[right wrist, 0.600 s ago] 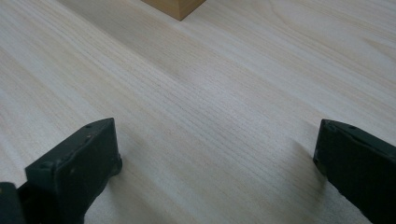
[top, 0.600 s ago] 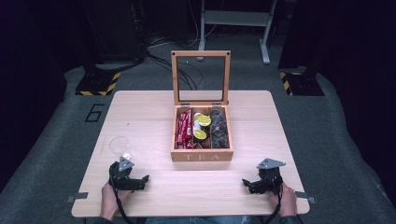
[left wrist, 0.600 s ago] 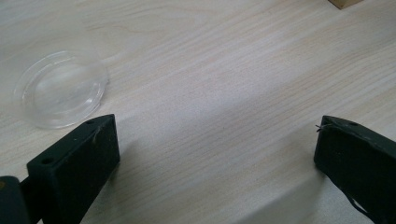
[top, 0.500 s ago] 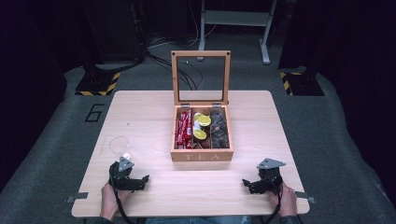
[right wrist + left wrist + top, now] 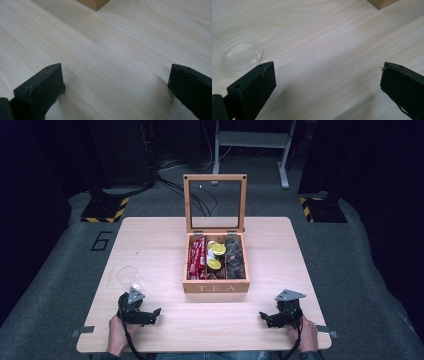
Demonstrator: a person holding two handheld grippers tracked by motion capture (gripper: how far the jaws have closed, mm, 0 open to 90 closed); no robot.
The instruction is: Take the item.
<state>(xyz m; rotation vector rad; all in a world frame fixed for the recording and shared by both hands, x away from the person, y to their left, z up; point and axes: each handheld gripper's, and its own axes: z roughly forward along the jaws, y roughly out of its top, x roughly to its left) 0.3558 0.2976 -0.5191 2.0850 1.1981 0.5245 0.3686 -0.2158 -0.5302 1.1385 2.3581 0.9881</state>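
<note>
From above, the left gripper [image 5: 150, 314] and right gripper [image 5: 266, 317] are resting on the table [image 5: 150, 245], both released, near a tea box [image 5: 216, 287] with its lid up. Along the left gripper [image 5: 327, 82], a clear cup [image 5: 238, 56] is lying just beside one jaw. Along the right gripper [image 5: 116, 82], jaws are standing wide apart, the box corner [image 5: 93, 3] ahead.

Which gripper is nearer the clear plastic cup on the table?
Left. The left gripper rests just in front of the clear cup; the right gripper sits across the table, beyond the tea box.
</note>
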